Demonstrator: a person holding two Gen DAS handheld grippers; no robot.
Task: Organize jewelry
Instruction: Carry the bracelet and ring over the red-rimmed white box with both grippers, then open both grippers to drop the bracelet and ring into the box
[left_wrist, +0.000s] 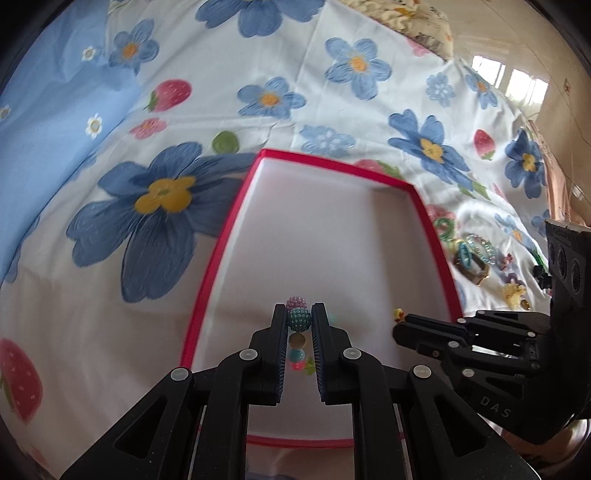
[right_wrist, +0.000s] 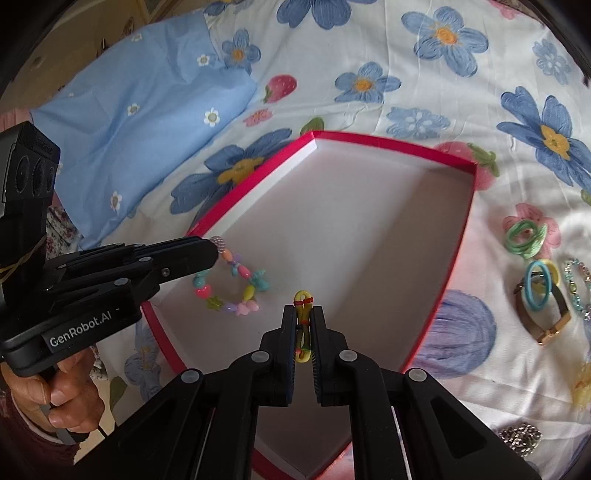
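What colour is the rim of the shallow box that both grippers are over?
Red, around a white inside; the shallow box shows best in the right wrist view.

Both grippers clamped, hanging low and close together

Left gripper (left_wrist: 299, 320) pinches a beaded bracelet (right_wrist: 236, 280); right gripper (right_wrist: 303, 321) squeezes a yellow hair tie (right_wrist: 303, 299), fingers nearly closed.

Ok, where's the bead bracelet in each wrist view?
Left wrist: the bead bracelet is bottom centre, clamped between the left gripper fingers.
Right wrist: the bracelet is left of centre, lying in the box with one end held in the left gripper.
Shared landmark: the red-rimmed box.
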